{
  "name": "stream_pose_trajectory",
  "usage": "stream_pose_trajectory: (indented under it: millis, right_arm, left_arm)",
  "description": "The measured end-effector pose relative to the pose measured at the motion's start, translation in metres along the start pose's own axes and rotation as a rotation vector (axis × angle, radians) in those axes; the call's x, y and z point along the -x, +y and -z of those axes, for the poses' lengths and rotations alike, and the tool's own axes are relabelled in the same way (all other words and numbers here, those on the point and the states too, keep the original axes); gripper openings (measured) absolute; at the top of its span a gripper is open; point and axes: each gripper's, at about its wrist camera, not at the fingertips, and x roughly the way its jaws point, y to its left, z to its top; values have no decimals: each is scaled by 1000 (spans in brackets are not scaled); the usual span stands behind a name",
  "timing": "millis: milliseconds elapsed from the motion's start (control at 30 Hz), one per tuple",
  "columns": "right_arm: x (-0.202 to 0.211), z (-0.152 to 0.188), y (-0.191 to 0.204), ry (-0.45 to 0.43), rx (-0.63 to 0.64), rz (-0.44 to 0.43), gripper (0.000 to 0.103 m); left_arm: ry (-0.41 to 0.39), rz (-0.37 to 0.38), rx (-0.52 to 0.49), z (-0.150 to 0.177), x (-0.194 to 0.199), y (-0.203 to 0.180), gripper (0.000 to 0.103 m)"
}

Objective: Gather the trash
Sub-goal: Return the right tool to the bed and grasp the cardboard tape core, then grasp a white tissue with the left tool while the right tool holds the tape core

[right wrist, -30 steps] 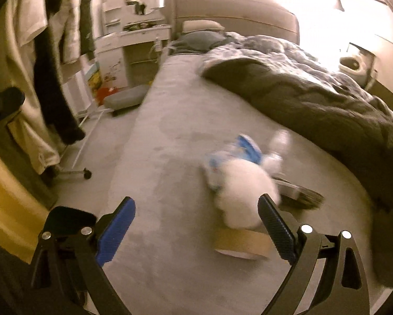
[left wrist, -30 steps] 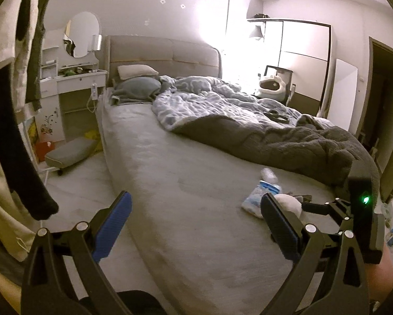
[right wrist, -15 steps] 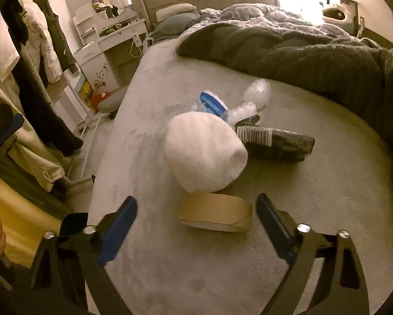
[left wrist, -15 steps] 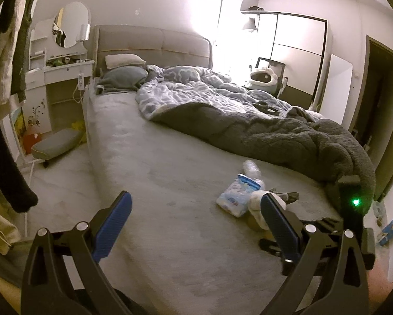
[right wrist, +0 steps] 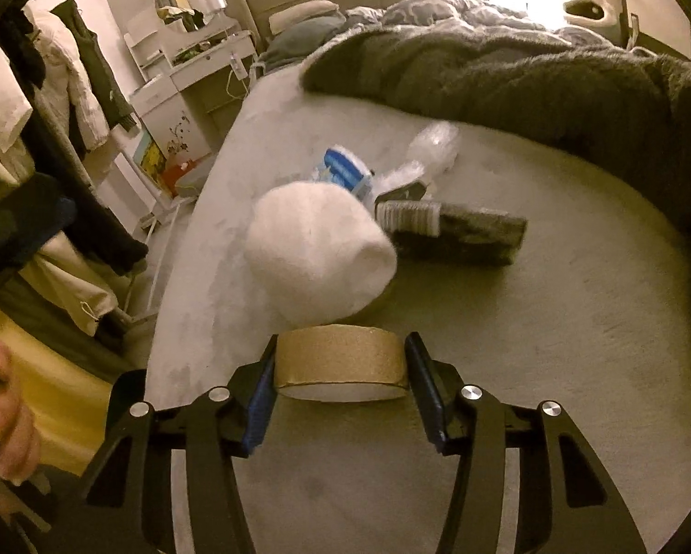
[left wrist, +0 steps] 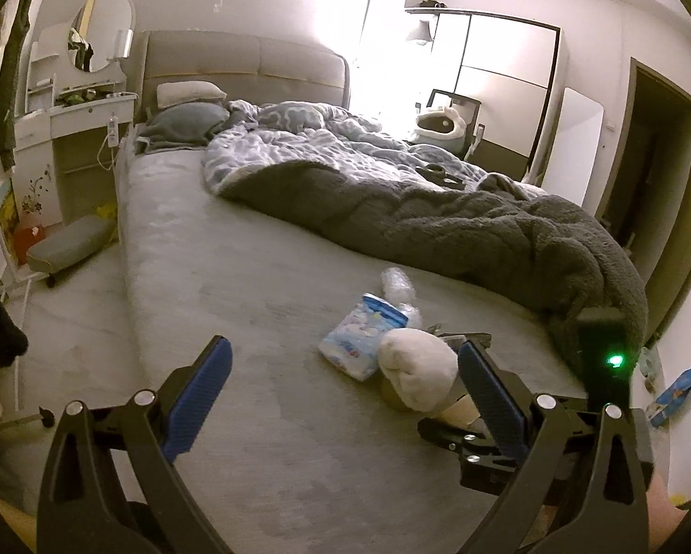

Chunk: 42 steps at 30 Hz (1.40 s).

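From my right wrist view, the right gripper [right wrist: 341, 371] has just been closing and now clasps the brown tape roll [right wrist: 341, 362], a blue pad against each side, with the roll on the bed [right wrist: 553, 346] near its foot. At twelve o'clock, touching the roll's far rim, sits a white fluffy bundle [right wrist: 318, 249]; what it is I cannot make out. Beyond it lie a blue-and-white packet [right wrist: 345, 171], a crumpled clear plastic bottle [right wrist: 431, 145] and, toward two o'clock, a dark flat packet [right wrist: 465, 233]. The bedsheet is bare from three to five o'clock, up to the grey blanket [right wrist: 530, 78]. At nine o'clock the mattress edge drops to the floor, and a rack of hanging clothes [right wrist: 68, 92] crowds that side.

The left gripper [left wrist: 345, 392] hangs wide open over the sheet with nothing between its pads — bare bed fills ten to twelve o'clock. The mattress's left edge runs from seven up to eleven o'clock, with a strip of floor beside it.

In the left view, the left gripper's right finger covers most of the roll, so the grip itself shows only from the right wrist. The left view alone shows the whole blanket, a wardrobe [left wrist: 502, 83] and a doorway [left wrist: 659, 157]. At the right view's eight o'clock rim, a hand [right wrist: 3, 420] is cut off by the frame.
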Motion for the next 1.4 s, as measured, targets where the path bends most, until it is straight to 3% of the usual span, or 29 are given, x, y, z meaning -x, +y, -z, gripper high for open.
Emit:
stream_pose_trajectory:
  millis: [800,867,1000,1167,1400]
  right_arm:
    - [58,-1,-80,-97,-67,-3,53]
    - [61,-1,-85,-101,-71,-3,53]
    - [63,2,-94,-96,-76,-3,53]
    - [66,4,-99,-94,-85,-2,53]
    - [68,-1,-90,-109,-72,-15,53]
  left_arm:
    - [114,45,53,32,-80,-42,96]
    - [132,49,61,35,-89,-45,82]
    - [138,44,57,37,-97,-53,72]
    - [154,25,47,39,-102,-55,45]
    - [139,18,42,37,-91,-52,37]
